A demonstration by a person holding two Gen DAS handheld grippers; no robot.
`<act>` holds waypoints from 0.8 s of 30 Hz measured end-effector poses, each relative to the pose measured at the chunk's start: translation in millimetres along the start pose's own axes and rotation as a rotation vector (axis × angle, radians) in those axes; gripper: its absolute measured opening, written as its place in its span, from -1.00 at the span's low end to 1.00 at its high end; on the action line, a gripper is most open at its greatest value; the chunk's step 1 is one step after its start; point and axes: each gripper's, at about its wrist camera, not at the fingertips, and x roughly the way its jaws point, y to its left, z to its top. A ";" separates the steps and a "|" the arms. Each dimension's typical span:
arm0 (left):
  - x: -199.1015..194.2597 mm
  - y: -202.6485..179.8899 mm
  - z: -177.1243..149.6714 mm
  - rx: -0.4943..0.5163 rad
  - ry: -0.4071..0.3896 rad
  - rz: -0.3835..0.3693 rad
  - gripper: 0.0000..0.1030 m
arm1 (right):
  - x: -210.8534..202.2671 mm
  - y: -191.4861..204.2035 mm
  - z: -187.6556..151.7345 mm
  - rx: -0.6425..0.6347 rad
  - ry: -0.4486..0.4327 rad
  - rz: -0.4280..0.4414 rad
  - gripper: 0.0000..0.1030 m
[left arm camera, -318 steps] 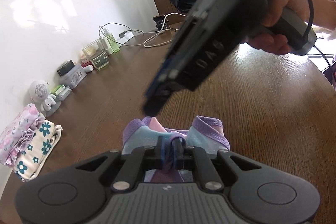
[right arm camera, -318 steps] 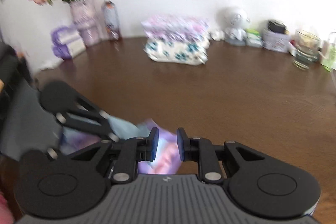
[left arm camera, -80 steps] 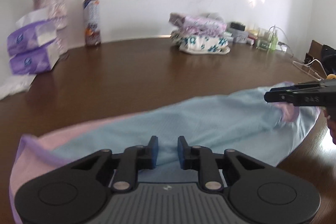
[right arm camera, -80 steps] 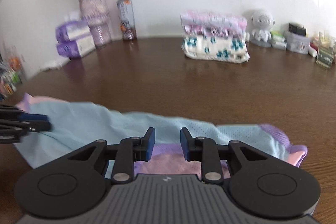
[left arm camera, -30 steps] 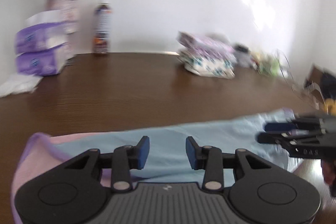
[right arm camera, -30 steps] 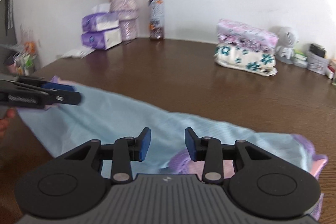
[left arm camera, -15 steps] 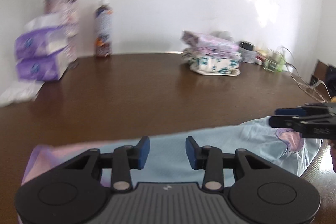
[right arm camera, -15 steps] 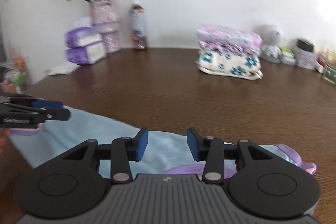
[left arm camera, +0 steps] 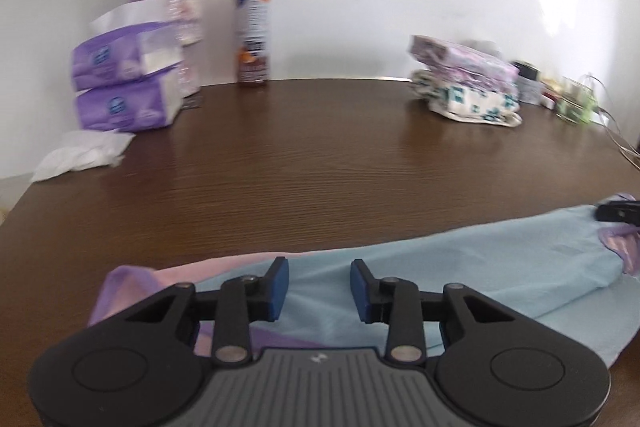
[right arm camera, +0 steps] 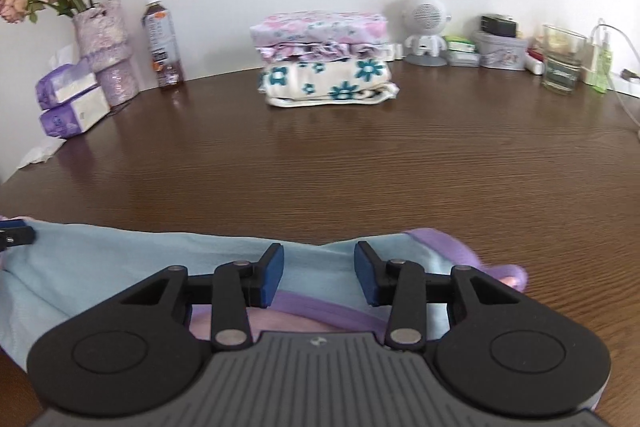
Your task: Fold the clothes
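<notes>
Blue shirt (left arm camera: 460, 267) lies long, side to side on the brown bench (left arm camera: 320, 147), under the left tongs (left arm camera: 318, 285), spread wide and empty; the right tongs (right arm camera: 319, 279) gape empty above its other end.

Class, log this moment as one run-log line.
left gripper: open | right gripper: open | light blue garment: flat on table, unheld
</notes>
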 end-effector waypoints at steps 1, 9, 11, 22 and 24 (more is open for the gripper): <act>-1.0 3.1 -0.2 -0.008 -0.001 0.005 -0.38 | -0.1 -2.3 -0.6 0.001 -0.003 -0.005 -0.23; -3.8 5.7 -1.6 -0.007 -0.004 0.023 -0.36 | -26.5 32.4 1.6 -0.040 -0.053 0.165 -0.22; -3.5 5.2 -1.9 -0.005 -0.004 0.023 -0.36 | -31.3 53.4 -1.5 -0.106 -0.048 0.227 -0.22; -5.8 16.4 -4.0 -0.055 -0.018 -0.025 -0.35 | -28.6 65.1 -22.4 -0.159 0.020 0.180 -0.21; -9.0 17.6 -3.4 -0.064 -0.018 -0.041 -0.35 | -34.6 62.4 -23.1 -0.146 0.005 0.190 -0.21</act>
